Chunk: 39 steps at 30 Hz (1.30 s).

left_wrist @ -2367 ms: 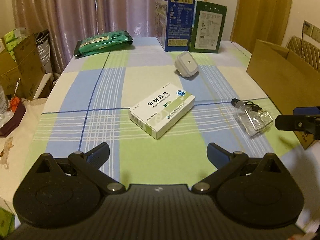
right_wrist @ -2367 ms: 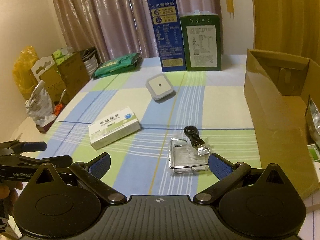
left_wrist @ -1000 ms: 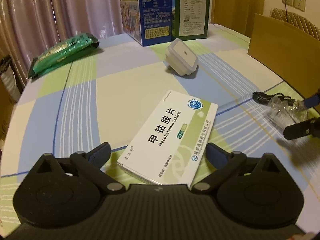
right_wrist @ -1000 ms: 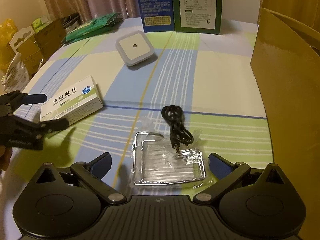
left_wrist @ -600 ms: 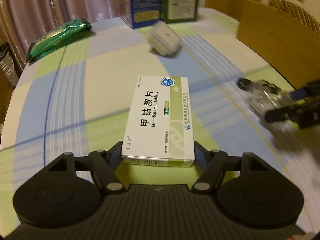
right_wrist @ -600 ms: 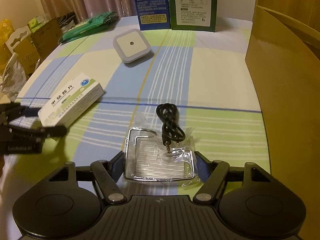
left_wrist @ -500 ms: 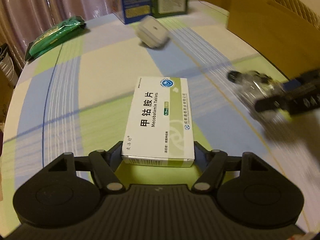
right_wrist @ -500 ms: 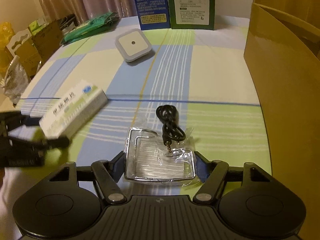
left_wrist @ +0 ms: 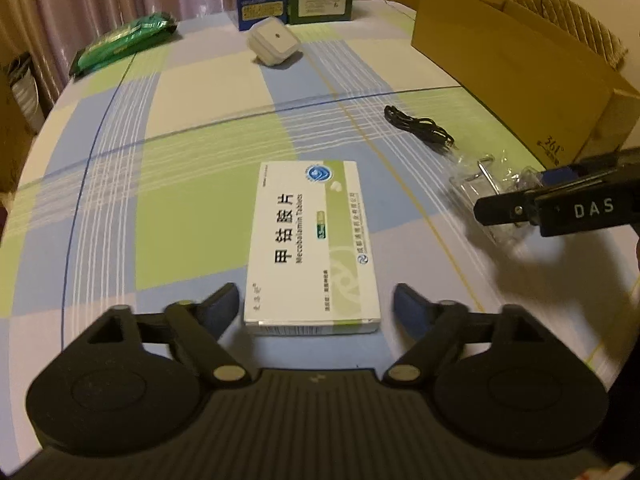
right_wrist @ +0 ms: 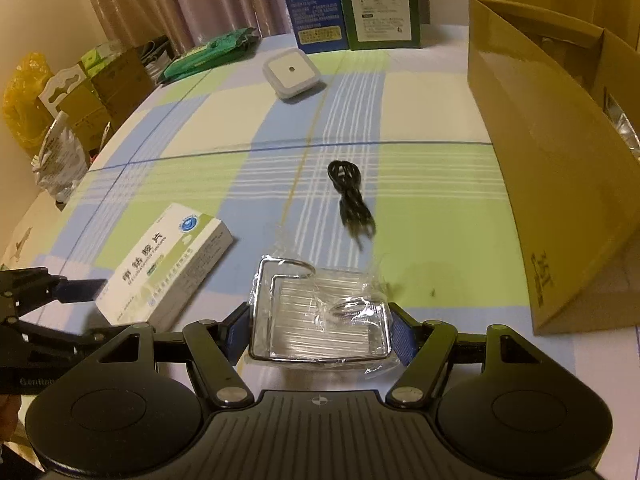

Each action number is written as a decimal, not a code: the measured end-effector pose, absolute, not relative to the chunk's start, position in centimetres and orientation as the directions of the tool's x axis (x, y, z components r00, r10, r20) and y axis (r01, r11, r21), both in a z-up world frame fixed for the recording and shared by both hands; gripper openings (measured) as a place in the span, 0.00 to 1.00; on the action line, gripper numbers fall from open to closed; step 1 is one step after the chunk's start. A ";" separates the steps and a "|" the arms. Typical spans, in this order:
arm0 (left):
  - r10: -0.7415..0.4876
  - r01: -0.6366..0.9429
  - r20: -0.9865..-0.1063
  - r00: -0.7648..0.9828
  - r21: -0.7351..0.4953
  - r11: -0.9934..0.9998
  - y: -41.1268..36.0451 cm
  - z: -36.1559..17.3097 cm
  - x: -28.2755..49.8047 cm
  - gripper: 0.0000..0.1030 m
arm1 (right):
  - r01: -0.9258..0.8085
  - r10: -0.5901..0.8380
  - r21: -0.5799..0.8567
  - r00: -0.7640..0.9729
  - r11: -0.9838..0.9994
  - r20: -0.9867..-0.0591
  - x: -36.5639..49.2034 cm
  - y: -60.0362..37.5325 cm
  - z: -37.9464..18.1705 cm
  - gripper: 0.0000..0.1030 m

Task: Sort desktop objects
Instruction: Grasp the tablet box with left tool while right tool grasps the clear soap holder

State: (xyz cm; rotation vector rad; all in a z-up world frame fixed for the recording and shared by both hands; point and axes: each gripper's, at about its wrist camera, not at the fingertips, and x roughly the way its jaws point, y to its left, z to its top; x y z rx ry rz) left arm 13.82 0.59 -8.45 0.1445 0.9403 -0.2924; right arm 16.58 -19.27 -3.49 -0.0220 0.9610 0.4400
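A white and green medicine box point(left_wrist: 314, 246) lies on the checked tablecloth between the fingers of my left gripper point(left_wrist: 316, 306), whose jaws stand a little apart from its sides. It also shows in the right wrist view point(right_wrist: 168, 264). My right gripper point(right_wrist: 318, 334) is shut on a wire rack wrapped in clear plastic point(right_wrist: 320, 320); the rack also shows in the left wrist view point(left_wrist: 486, 184). A coiled black cable point(right_wrist: 350, 198) lies just beyond the rack. A white square night light point(right_wrist: 291, 73) sits further back.
An open cardboard box point(right_wrist: 552, 152) stands along the right side. A blue carton point(right_wrist: 312, 4) and a green carton point(right_wrist: 380, 0) stand at the far edge. A green packet point(right_wrist: 208, 54) lies at the back left. Bags and boxes point(right_wrist: 60, 108) crowd the floor on the left.
My left gripper held the medicine box, moved it to the right, and has now opened; the box rests on the cloth. My right gripper closed on the wrapped rack and keeps hold of it.
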 end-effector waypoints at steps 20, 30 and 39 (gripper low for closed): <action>-0.172 0.314 -0.809 0.563 0.017 0.949 -0.5 -9.5 17.1 0.80 | -0.355 0.325 0.159 0.480 0.921 -0.815 17.5 -18.8 -4.8 0.88; -0.179 0.309 -0.803 0.569 0.007 0.951 -0.6 -9.6 17.6 0.74 | -0.387 0.304 0.112 0.482 0.915 -0.822 17.1 -17.9 -5.1 0.67; -0.156 0.308 -0.806 0.571 0.034 0.951 -1.1 -10.0 18.0 0.66 | -0.373 0.306 0.121 0.492 0.920 -0.815 17.3 -18.1 -4.8 0.66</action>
